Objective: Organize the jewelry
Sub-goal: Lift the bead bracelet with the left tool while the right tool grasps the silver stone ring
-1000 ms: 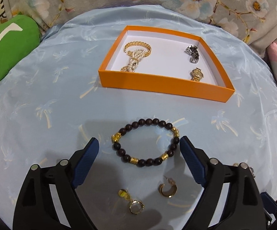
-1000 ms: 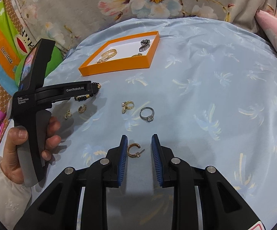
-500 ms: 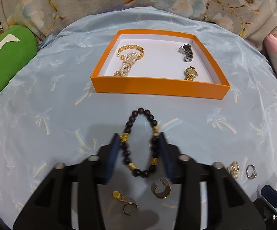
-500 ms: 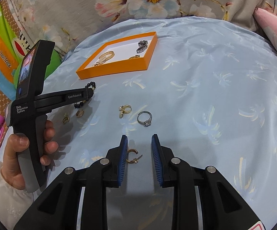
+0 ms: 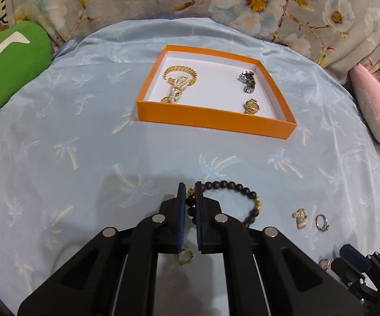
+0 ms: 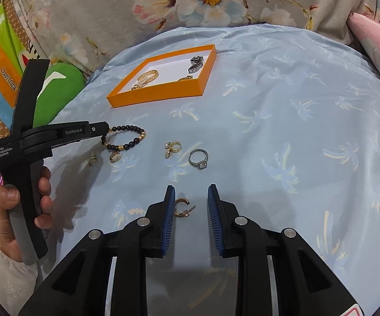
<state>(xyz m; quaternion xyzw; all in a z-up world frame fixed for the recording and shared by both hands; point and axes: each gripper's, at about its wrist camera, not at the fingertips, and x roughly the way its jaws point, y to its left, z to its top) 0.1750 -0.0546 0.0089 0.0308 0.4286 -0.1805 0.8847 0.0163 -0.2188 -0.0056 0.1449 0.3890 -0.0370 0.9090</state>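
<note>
My left gripper is shut on the dark beaded bracelet, pinching its left end; the rest of the loop hangs out to the right, just above the blue cloth. It also shows in the right wrist view. The orange tray lies ahead and holds a gold chain bracelet, a silver watch and a small gold watch. My right gripper is open around a gold hoop earring on the cloth.
Loose on the cloth: a gold ring, a silver stone ring, two gold earrings below the bracelet. A green cushion lies at the left, a pink pillow at the right, floral fabric behind.
My left gripper has closed fully on the bracelet's left end and lifted it off the cloth. The right gripper has stayed around the hoop earring.
</note>
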